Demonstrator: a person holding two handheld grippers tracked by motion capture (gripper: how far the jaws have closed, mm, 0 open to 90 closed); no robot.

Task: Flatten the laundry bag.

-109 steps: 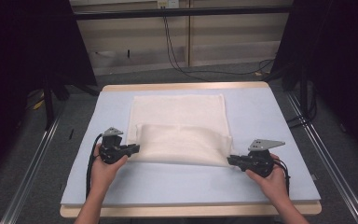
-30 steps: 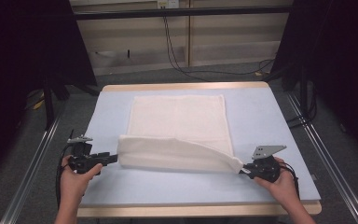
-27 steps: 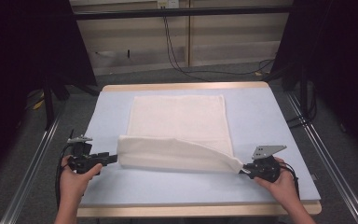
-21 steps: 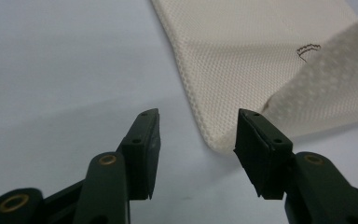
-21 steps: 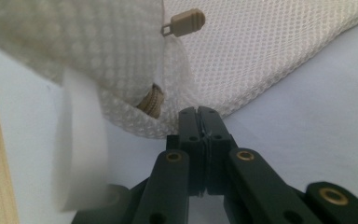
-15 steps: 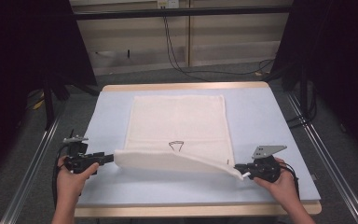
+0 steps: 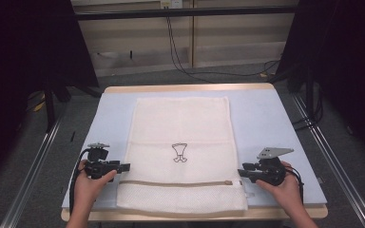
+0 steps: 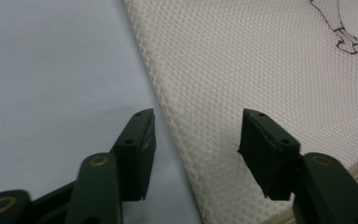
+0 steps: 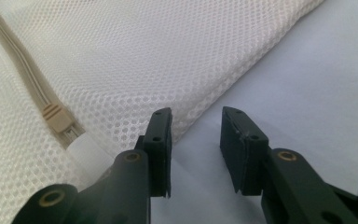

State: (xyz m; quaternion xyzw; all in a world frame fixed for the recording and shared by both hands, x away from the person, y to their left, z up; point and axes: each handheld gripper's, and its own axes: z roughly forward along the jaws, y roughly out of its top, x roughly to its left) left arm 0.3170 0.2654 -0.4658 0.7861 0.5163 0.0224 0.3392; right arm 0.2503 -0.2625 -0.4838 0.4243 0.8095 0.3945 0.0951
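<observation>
Work in hand: unfolding and spreading a cream-white mesh laundry bag (image 7: 183,152) flat; judging by how it lies, the spread looks finished and the release is under way.
Bag position: it lies full length on the pale blue padded tabletop (image 7: 261,118), roughly centred, its long sides running away from the person, its near hem close to the front edge.
Bag details: a small black outline emblem (image 7: 179,152) sits mid-panel; a beige zipper (image 7: 180,183) crosses the near end, its pull (image 9: 56,117) toward the right side.
Left tongs (image 7: 122,166): parted, not clamping; in the left gripper view (image 8: 196,140) the bag's left edge runs between the two black jaws, one over bare tabletop and one over mesh, neither pressing on the fabric. Their jaws have just closed in a little.
Right tongs (image 7: 241,173): parted and empty, the jaws having just been opening; in the right gripper view (image 9: 196,140) the bag's right edge lies just beside the inner jaw, only tabletop between the jaws.
Why held so: each hand stays low at its own side of the near end, where corners would be pulled apart to stretch the mesh smooth.
Judgement: the mesh looks flat and unwrinkled, so a lift straight away should leave it undisturbed.
</observation>
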